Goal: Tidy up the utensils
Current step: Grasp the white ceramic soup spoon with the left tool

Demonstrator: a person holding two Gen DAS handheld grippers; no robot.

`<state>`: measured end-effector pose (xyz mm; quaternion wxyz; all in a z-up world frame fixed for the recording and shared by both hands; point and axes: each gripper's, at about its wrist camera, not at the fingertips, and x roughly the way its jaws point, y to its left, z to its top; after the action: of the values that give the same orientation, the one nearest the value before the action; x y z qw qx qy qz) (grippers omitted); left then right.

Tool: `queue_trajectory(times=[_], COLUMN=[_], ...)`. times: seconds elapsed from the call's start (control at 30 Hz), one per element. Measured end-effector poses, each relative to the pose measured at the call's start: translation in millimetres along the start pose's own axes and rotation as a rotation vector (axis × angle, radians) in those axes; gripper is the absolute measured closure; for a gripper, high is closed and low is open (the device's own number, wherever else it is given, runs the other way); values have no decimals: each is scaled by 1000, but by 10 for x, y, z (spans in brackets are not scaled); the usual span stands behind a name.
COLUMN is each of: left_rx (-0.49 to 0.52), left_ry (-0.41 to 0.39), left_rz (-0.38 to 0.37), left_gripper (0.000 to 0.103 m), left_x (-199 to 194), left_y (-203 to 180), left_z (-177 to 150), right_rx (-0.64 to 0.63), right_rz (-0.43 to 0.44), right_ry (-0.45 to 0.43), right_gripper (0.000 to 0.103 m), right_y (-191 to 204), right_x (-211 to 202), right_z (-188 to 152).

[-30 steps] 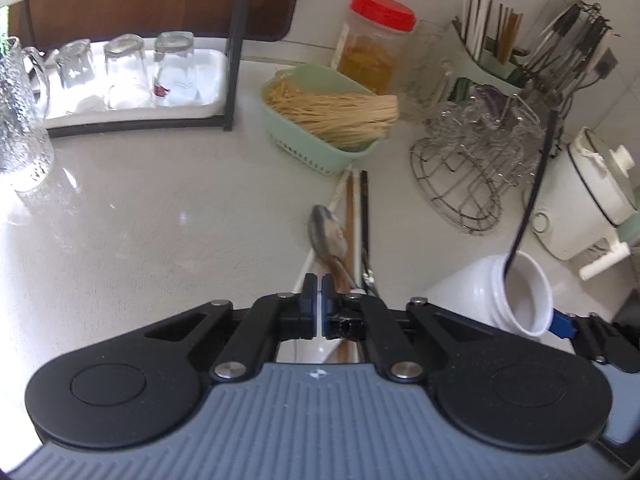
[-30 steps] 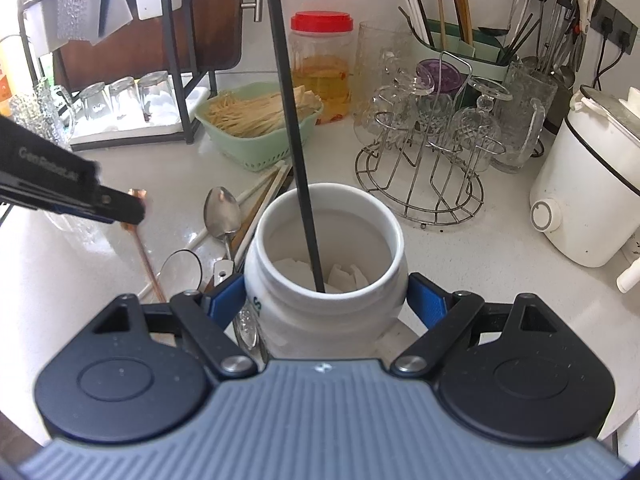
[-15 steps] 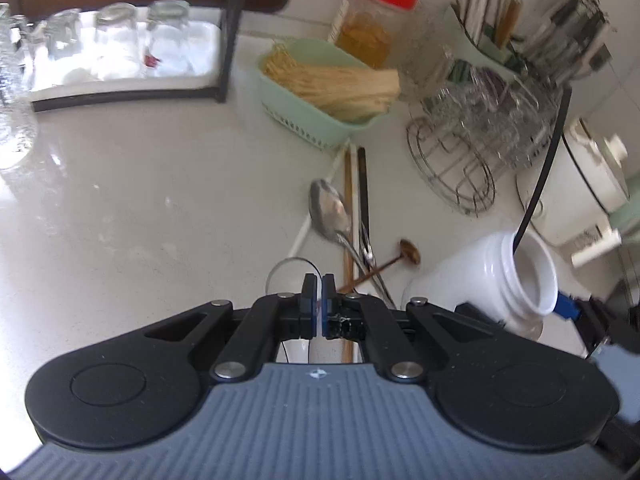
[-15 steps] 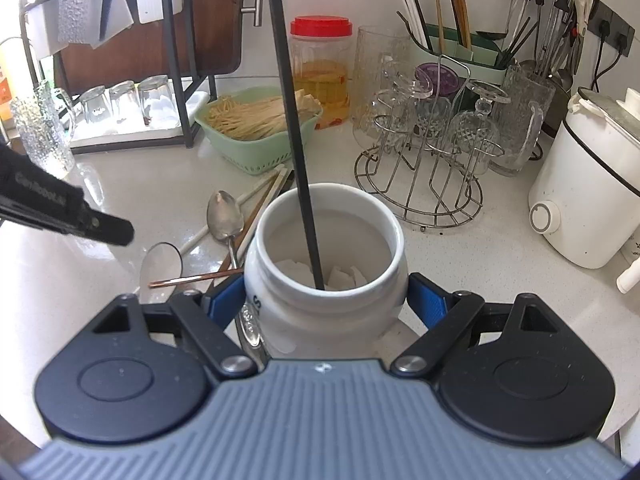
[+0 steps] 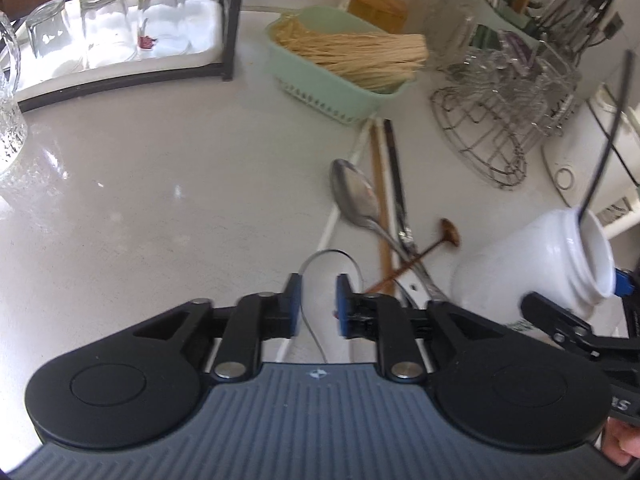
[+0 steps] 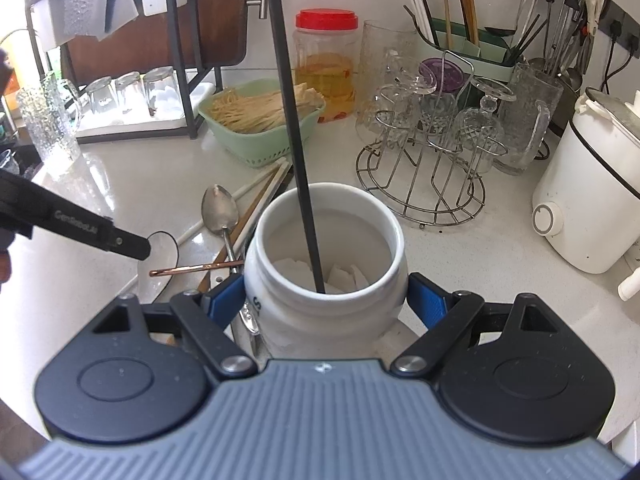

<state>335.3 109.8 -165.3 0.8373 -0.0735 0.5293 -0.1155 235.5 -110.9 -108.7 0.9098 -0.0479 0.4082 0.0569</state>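
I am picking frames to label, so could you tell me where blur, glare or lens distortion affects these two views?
Left wrist view: the white jar and wire glass rack at right are smeared; window glare on the countertop; the shelf edge bows. Right wrist view: sharp across the jar, black chopstick and metal spoon; the rack uprights at upper left curve.

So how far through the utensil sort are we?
Early. Done: one black chopstick stands in the white ceramic jar. In hand: right gripper clamps that jar; left gripper, jaws opening, is empty. Left: steel spoon, copper-coloured stirrer and loose chopsticks on the counter.
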Motion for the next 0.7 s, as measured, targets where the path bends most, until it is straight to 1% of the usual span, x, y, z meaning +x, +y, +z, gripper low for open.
queue_trajectory(times=[0.03, 0.13, 0.17, 0.2, 0.53, 0.6, 0.67, 0.7], left_rx=[-8, -15, -15, -5, 40, 50, 48, 40], left_ry=[2, 3, -3, -3, 32, 26, 24, 24], left_rz=[3, -10, 8, 5, -56, -54, -49, -50], left_gripper=[72, 72, 72, 72, 74, 77, 87, 89], left_x=[30, 102, 114, 130, 282, 284, 288, 290], left_y=[26, 74, 78, 78, 25, 13, 14, 23], left_z=[9, 49, 60, 69, 69, 48, 38, 35], right_rx=[-1, -1, -4, -7, -21, -23, -26, -28], right_rz=[3, 11, 11, 11, 22, 23, 24, 25], right_ry=[1, 5, 3, 2, 14, 13, 12, 11], right_gripper=[14, 14, 14, 14, 14, 14, 14, 14], right_y=[-8, -25, -24, -22, -34, -33, -35, -35], right_x=[-2, 0, -4, -5, 0, 2, 5, 7], right_z=[-1, 4, 1, -2, 20, 17, 15, 14])
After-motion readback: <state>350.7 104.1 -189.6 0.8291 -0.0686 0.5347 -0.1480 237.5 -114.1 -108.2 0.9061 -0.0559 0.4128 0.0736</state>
